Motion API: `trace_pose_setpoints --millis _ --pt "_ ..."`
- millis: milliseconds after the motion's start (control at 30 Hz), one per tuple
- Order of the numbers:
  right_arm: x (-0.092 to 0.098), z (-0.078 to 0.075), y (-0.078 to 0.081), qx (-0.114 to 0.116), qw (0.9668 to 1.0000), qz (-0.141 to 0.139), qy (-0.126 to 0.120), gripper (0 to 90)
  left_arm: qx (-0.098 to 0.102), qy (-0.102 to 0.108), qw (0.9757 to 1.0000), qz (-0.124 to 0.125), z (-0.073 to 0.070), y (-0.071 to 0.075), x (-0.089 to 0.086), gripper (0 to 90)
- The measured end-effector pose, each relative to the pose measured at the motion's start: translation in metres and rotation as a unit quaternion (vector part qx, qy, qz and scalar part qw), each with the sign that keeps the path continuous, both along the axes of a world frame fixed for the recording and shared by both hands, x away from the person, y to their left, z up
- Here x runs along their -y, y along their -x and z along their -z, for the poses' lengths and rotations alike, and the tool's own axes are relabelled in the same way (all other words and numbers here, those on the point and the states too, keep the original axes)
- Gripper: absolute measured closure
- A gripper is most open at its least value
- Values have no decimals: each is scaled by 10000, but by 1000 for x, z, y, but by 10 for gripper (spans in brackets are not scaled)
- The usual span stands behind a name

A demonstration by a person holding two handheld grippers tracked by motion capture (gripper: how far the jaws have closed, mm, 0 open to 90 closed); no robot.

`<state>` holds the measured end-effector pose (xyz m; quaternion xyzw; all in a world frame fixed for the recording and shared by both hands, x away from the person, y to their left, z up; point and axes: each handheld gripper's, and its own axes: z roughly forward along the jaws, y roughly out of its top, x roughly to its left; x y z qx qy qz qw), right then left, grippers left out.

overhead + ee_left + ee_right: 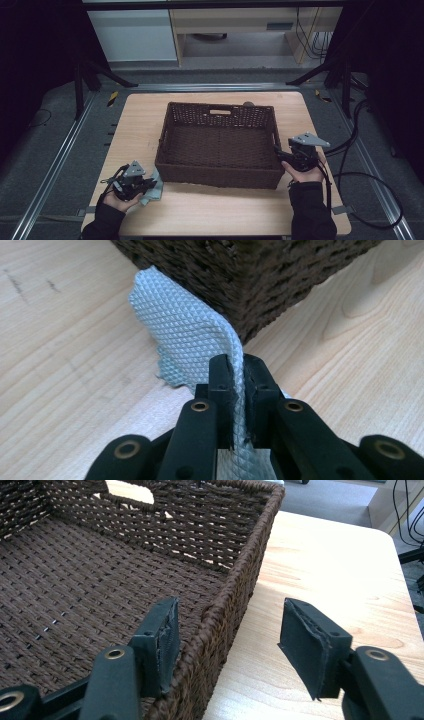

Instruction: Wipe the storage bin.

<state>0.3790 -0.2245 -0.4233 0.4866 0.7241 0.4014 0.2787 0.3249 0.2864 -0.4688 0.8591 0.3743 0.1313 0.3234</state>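
Basket (220, 145) mid-table (225, 215); cloth (154, 187) just beside its near left corner; right gripper (282, 155) astride right wall.

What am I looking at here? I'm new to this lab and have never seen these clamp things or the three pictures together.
A person holds a hand-held two-jaw gripper in each hand at a wooden table. One picture looks down from above; the other two come from cameras riding on each gripper. A dark woven basket stands on the table. The left gripper is shut on a pale grey textured cloth beside the basket's corner. The right gripper is open, its jaws straddling the basket's side wall without pinching it.
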Motion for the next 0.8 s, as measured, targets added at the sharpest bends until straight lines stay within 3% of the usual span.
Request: trace_pose_setpoints --millis 67,133,267,367,433,567,800 --pt "0 0 1 11 10000 -7 36 409 129 56 9999 -75 -6 2 -4 831" --pt "0 -3 2 52 10000 -10 9 405 414 242 9983 -341 -19 5 -17 830" --pt "3 -8 6 123 9999 -24 -106 400 645 61 9947 -802 -26 6 -37 830" --pt "6 -12 7 176 9997 -13 -161 397 575 12 9909 -1217 -22 3 -57 830" --pt "9 -13 8 196 9996 30 -213 395 518 -53 9888 -1399 -19 1 -66 829" --pt "12 -13 8 223 9995 77 -226 390 361 16 9853 -1672 -11 -3 -83 826" --pt "14 -13 8 196 9994 89 -263 388 29 -232 9835 -1795 3 -10 -88 808"
